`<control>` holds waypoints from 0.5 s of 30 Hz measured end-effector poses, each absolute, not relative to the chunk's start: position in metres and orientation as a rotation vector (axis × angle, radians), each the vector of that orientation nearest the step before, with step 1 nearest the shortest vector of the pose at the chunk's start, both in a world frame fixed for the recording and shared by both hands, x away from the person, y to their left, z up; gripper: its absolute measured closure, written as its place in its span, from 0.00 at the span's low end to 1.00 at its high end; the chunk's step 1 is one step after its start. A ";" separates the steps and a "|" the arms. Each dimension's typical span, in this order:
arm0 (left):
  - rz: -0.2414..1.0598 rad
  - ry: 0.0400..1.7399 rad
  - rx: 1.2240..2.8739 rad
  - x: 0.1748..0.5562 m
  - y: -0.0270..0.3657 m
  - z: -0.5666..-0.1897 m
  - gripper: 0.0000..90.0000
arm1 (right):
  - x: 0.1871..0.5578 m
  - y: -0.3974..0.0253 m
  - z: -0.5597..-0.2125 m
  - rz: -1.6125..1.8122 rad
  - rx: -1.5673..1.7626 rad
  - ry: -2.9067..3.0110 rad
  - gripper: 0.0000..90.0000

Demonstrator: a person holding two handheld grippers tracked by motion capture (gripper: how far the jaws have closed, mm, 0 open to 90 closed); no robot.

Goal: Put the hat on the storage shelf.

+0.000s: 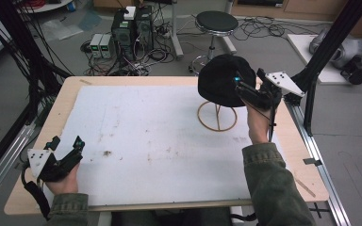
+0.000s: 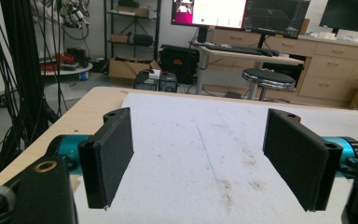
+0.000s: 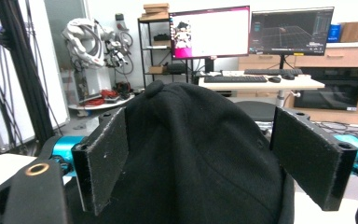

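Note:
A black knitted hat (image 1: 222, 77) sits on top of a gold wire stand (image 1: 217, 118) at the back right of the table. My right gripper (image 1: 240, 85) is at the hat's right side, raised above the table. In the right gripper view the hat (image 3: 200, 107) bulges between the two wide-apart jaws of the open right gripper (image 3: 200, 161); I cannot tell whether the pads touch it. My left gripper (image 1: 67, 142) rests low near the table's front left corner. It is open, and between its jaws the left gripper (image 2: 205, 149) has nothing but white sheet.
A stained white sheet (image 1: 136, 136) covers most of the wooden table (image 1: 66, 94). A black stool (image 1: 216, 23) and computer boxes (image 1: 132, 28) with cables stand beyond the far edge. Black frame posts (image 1: 332, 37) rise at the right, cable bundles at the left.

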State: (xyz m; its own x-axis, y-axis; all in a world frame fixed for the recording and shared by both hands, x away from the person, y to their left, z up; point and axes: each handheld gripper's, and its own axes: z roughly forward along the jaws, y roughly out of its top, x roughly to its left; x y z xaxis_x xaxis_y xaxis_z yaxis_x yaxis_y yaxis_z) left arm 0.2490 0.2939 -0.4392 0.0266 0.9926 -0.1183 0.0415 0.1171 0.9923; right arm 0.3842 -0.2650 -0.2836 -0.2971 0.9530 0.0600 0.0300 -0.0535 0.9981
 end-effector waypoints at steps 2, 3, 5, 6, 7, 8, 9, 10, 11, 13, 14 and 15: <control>1.079 1.268 1.162 0.249 0.293 -0.439 0.27 | 0.379 -0.266 -0.285 1.466 1.106 1.414 0.21; 1.079 1.268 1.162 0.249 0.293 -0.439 0.27 | 0.376 -0.267 -0.286 1.467 1.105 1.412 0.21; 1.080 1.268 1.164 0.249 0.293 -0.439 0.27 | 0.372 -0.269 -0.287 1.461 1.102 1.412 0.21; 1.080 1.267 1.163 0.249 0.293 -0.439 0.27 | 0.370 -0.270 -0.288 1.456 1.096 1.417 0.21; 1.076 1.267 1.163 0.249 0.293 -0.439 0.27 | 0.369 -0.271 -0.289 1.455 1.100 1.416 0.21; 1.076 1.267 1.163 0.249 0.293 -0.439 0.27 | 0.369 -0.271 -0.289 1.455 1.100 1.416 0.21; 1.073 1.267 1.164 0.249 0.293 -0.439 0.27 | 0.366 -0.273 -0.290 1.456 1.105 1.412 0.21; 1.073 1.268 1.162 0.249 0.293 -0.439 0.27 | 0.366 -0.273 -0.290 1.456 1.105 1.412 0.21; 1.074 1.267 1.164 0.248 0.294 -0.439 0.27 | 0.364 -0.276 -0.292 1.453 1.103 1.404 0.21; 1.075 1.268 1.164 0.248 0.294 -0.439 0.27 | 0.362 -0.277 -0.293 1.455 1.107 1.403 0.21; 1.075 1.268 1.164 0.248 0.294 -0.439 0.27 | 0.359 -0.278 -0.296 1.458 1.112 1.407 0.21; 1.074 1.268 1.164 0.248 0.294 -0.439 0.27 | 0.359 -0.278 -0.296 1.458 1.112 1.407 0.21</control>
State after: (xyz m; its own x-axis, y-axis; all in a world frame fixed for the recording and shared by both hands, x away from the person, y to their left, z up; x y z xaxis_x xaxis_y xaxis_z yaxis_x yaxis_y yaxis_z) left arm 0.2484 0.2935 -0.4386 0.0324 0.9920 -0.1223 0.0423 0.1209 0.9918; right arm 0.3592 -0.2777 -0.2957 -0.2870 0.9561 0.0592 0.0249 -0.0543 0.9982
